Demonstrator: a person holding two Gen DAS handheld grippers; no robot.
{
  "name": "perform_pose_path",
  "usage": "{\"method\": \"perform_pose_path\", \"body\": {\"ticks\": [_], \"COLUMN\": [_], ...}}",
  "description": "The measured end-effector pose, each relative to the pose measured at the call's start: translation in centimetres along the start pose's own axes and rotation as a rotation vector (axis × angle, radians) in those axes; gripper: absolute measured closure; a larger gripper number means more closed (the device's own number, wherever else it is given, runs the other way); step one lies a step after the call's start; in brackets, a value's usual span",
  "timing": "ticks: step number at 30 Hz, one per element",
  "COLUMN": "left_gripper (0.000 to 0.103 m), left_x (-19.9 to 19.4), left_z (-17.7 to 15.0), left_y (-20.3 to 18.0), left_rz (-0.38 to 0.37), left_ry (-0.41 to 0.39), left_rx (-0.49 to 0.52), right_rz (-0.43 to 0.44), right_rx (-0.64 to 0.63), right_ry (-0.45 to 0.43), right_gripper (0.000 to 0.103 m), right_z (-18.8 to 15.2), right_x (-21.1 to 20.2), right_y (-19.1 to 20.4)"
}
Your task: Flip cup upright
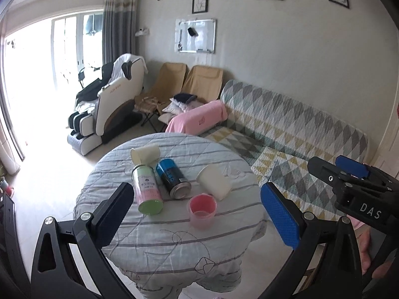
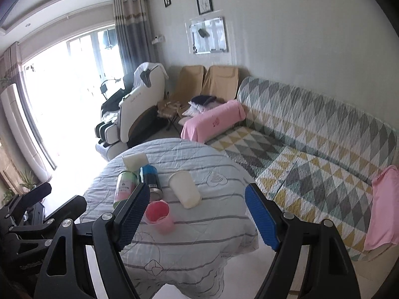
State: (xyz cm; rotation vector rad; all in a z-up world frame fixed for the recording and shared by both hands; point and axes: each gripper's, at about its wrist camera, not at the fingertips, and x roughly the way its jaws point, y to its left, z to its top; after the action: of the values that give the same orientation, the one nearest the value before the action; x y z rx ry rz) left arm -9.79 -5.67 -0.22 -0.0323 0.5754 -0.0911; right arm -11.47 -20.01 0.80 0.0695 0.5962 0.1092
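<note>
A round table under a striped grey cloth holds the cups. A pink cup stands upright near the front; it also shows in the right wrist view. A white cup lies on its side behind it, also in the right wrist view. Another white cup lies on its side at the back, also in the right wrist view. My left gripper is open and empty, above the table's front. My right gripper is open and empty, back from the table; it also shows in the left wrist view.
A green and pink can and a blue and black can lie on the table between the white cups. A patterned sofa stands right of the table. A massage chair and folding chairs stand behind.
</note>
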Motion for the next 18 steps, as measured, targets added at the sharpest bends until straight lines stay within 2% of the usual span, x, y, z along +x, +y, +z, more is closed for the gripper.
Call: {"method": "perform_pose_path", "body": {"ticks": [6,18], "left_gripper": [0.000,0.000], "left_x": [-1.2,-1.7], "left_z": [-0.5,-0.6], "left_y": [-0.2,-0.7], "left_rz": [-0.003,-0.002], "left_ry": [-0.042,-0.071], "left_rx": [0.008,0.029], "right_rz": [-0.001,0.001], "right_rx": [0.000,-0.009], "right_ry": [-0.048,-0.052], "right_gripper": [0.023,0.023], "right_z": [-0.4,-0.6], "right_x": [-1.3,-1.7], "right_y": [0.0,0.2]}}
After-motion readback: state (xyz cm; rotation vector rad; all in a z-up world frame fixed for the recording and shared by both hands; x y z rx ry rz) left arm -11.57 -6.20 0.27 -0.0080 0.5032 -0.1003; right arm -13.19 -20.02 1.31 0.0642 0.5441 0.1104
